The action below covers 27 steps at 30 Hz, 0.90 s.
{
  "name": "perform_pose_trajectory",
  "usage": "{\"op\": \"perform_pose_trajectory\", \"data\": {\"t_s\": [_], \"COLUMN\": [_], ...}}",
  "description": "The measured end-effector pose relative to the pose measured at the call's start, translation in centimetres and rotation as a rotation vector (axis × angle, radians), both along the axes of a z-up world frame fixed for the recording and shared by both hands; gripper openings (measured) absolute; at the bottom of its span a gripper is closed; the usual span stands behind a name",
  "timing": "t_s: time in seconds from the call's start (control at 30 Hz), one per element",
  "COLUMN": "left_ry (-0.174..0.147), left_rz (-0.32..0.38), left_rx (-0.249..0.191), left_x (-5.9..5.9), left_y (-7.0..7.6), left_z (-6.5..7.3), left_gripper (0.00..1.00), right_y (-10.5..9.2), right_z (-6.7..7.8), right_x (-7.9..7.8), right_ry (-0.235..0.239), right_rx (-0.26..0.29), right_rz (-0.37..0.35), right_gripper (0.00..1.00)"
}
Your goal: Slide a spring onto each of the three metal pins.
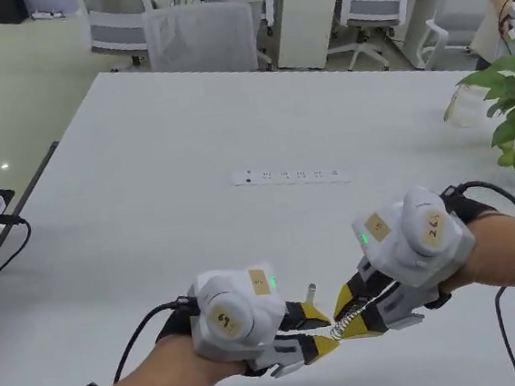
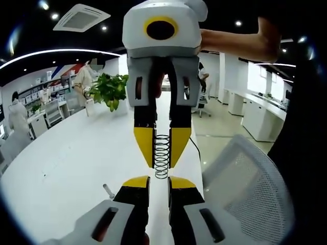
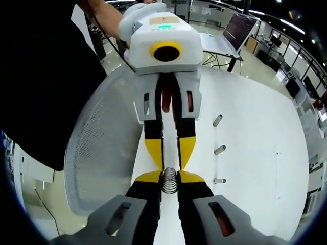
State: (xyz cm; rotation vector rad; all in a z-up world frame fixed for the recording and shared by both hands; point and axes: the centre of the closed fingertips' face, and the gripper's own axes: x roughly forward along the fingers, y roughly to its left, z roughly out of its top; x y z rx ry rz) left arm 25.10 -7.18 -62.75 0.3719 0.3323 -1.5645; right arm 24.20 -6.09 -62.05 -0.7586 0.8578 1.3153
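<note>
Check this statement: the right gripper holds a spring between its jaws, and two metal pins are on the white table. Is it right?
Wrong count: the right gripper view shows three metal pins on the white table, not two. The right gripper does hold a spring between its jaws.

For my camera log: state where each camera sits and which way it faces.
Head view: on the headset, facing forward and down at the table; both forearms, the left hand-held gripper and the right hand-held gripper show.
Left gripper view: on the left hand-held gripper, facing the right one, which grips a spring; own jaw tips at the bottom.
Right gripper view: on the right hand-held gripper, facing the left one; own jaws pinch the spring.
Shared: the gripper views face each other across the spring.
</note>
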Motion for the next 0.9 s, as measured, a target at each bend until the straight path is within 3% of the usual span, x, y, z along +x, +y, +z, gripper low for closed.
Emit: {"op": "perform_pose_trajectory", "data": {"t_s": [0.23, 0.63, 0.9], "left_ry": [0.034, 0.083, 0.100], "left_rz": [0.053, 0.176, 0.262], "left_rx": [0.027, 0.067, 0.066], "left_x": [0.5, 1.5, 2.8], "left_y": [1.7, 6.6, 9.2], "left_z": [-1.6, -3.9, -3.9], "left_gripper": [0.11, 0.17, 0.21], "right_y": [-0.6, -2.2, -2.9], "right_z": [-0.9, -2.8, -3.6], "right_x": [0.2, 0.0, 0.2], "right_ry": [0.001, 0.019, 0.027], "right_rx": [-0.022, -0.051, -0.055], "right_rz": [-0.025, -0.074, -0.099], "right_gripper": [0.08, 0.08, 0.08]}}
